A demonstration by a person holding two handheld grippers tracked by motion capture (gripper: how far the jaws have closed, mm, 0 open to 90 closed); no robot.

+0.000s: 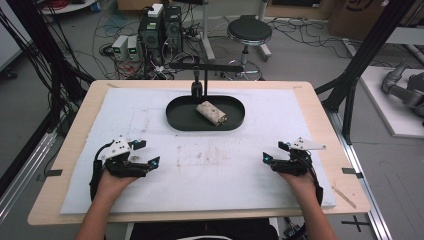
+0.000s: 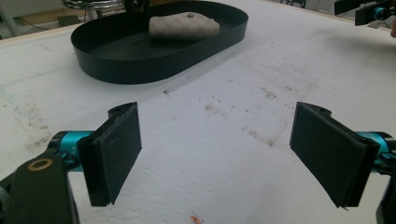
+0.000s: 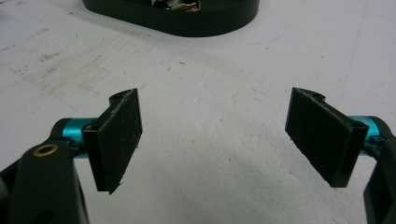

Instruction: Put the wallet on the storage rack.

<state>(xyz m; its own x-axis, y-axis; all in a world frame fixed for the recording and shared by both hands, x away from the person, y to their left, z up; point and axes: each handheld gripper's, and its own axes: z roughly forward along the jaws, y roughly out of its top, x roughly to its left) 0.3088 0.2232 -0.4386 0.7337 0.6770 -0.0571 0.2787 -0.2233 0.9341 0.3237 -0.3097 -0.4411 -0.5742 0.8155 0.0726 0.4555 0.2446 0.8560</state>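
High view takes in a pale wooden table [image 1: 320,107] with rounded corners, and over most of it a white foam sheet [image 1: 210,175], matte, faintly pitted and smudged brown near its middle. Ahead of both grippers, well apart from them, lies a black oval tray [image 1: 182,120] with a low upright wall and a smooth, thin-looking finish. Inside it rests a rolled wrap [image 1: 211,112], pale and mottled, lying at a slant with one darker open end.

Both forearms come in low and level, hands set on the sheet on either side.

Left gripper [image 1: 142,154] rests on the foam, tips turned inward toward the other hand. In the left gripper view its flat, rectangular black pads [image 2: 122,144] stand far apart with bare foam between them, gripping nothing; the tray and wrap [image 2: 184,25] sit ahead and a little to one side.

Right gripper [image 1: 272,152] mirrors it, likewise spread wide and empty, with fuzzy-faced pads [image 3: 122,137] on teal stems.
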